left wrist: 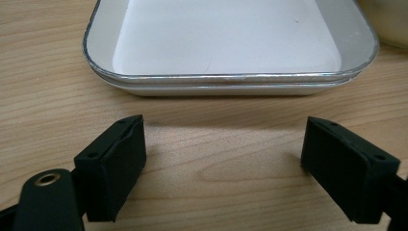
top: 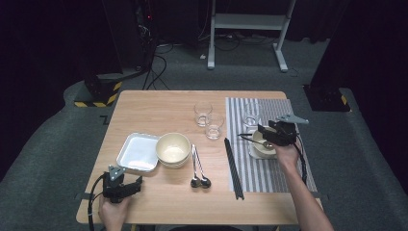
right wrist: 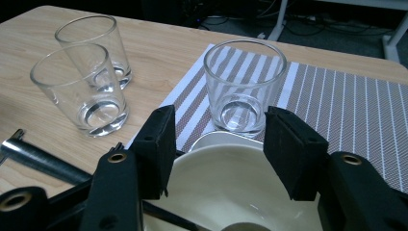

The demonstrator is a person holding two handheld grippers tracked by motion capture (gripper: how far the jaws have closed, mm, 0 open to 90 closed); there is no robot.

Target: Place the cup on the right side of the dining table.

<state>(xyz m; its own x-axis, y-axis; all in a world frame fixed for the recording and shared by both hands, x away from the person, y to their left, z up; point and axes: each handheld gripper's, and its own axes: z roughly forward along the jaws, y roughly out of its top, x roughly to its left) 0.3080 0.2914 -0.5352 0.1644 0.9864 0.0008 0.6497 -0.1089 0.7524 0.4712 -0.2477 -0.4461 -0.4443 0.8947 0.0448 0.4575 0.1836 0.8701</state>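
Right gripper [right wrist: 219, 149] over bowl [right wrist: 216, 192] on striped mat [right wrist: 356, 110], jaws parted, apparently gripping nothing, glass [right wrist: 243, 84] just beyond. Left gripper [left wrist: 223, 163] resting on counter [left wrist: 48, 96], jaws wide, facing tray [left wrist: 231, 79].

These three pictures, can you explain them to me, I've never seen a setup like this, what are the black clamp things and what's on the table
A person sits at a wooden table and holds a hand-operated gripper in each hand; each has two black jaws and its own small camera.

The high view looks down from above. The other two look along each gripper's jaws.

On the table lie a white tray, a cream bowl, two spoons, black chopsticks and two glasses. A striped placemat carries a third glass and another bowl on a plate.

The left gripper rests open before the tray, holding nothing. The right gripper hovers over the placemat's bowl, jaws partly open; I can't see them pressing on anything.
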